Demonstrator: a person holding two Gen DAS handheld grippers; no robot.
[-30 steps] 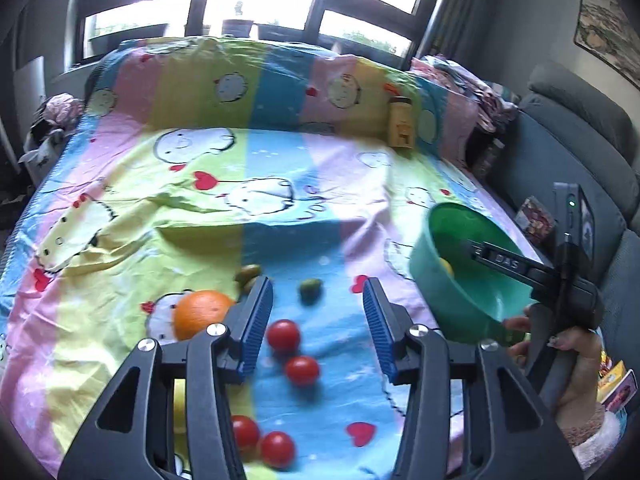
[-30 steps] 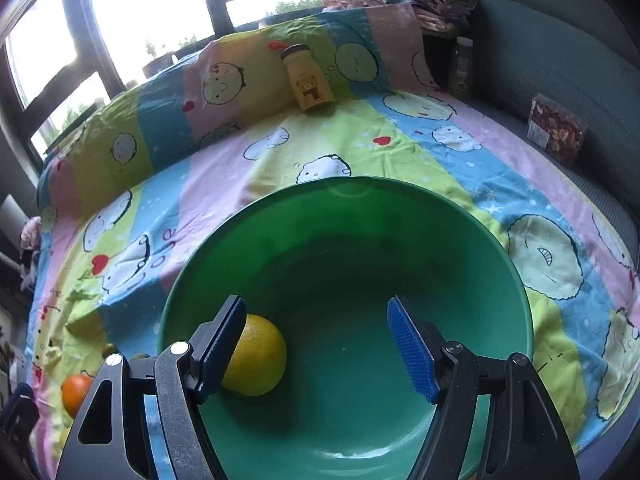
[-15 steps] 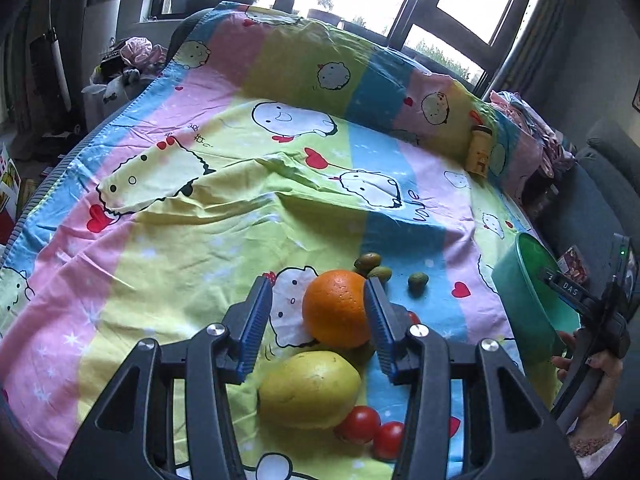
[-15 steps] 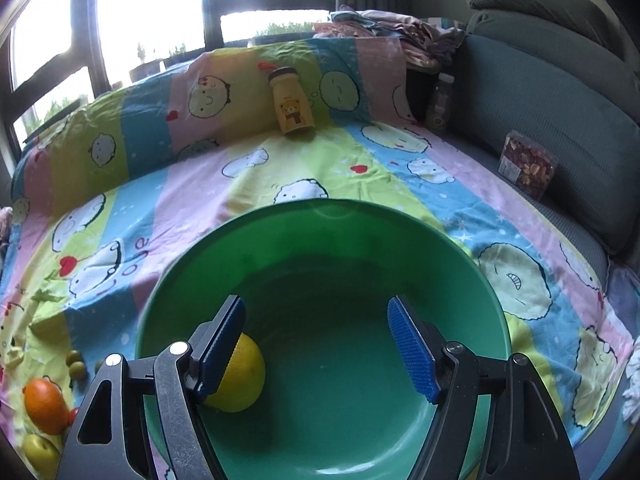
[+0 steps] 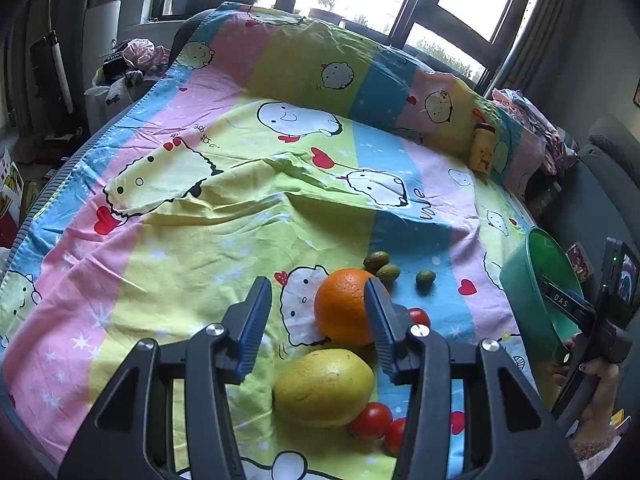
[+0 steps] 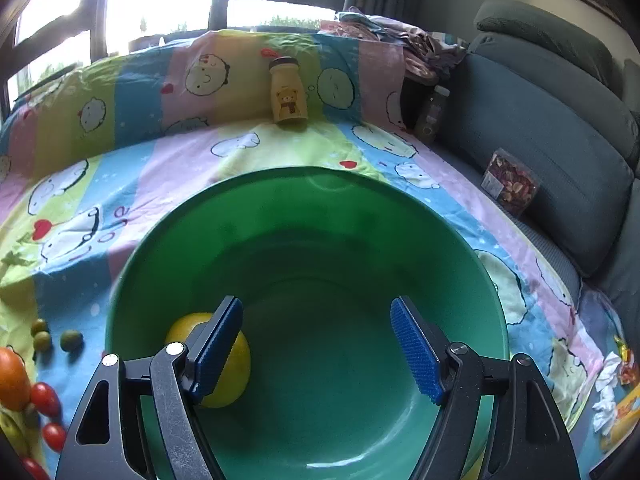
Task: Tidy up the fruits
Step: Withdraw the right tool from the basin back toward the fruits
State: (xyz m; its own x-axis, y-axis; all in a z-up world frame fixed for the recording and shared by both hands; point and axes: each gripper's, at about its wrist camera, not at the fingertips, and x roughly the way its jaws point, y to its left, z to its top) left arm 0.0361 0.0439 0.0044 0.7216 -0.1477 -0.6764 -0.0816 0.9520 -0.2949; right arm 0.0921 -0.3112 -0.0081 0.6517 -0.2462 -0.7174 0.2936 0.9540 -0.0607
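My left gripper (image 5: 316,320) is open above the bedsheet, with an orange (image 5: 342,306) just inside its right finger. A yellow lemon (image 5: 324,388) lies below the orange, with red cherry tomatoes (image 5: 372,420) beside it and small green olives (image 5: 386,268) beyond. My right gripper (image 6: 316,348) is open and empty over a green bowl (image 6: 320,200) that holds one yellow fruit (image 6: 240,360) at its left. The bowl (image 5: 532,280) shows at the right in the left wrist view. The orange (image 6: 12,376) shows at the left edge of the right wrist view.
A cartoon-print bedsheet (image 5: 224,216) covers the surface. A yellow bear bottle (image 6: 287,94) stands at the far edge. A grey sofa (image 6: 540,128) with a snack packet (image 6: 510,188) lies to the right. Crumpled wrappers (image 6: 612,392) lie at the near right.
My left gripper has swung left from the tomatoes to the orange and lemon, still open. The right gripper's view has shifted slightly over the bowl; it stays open.
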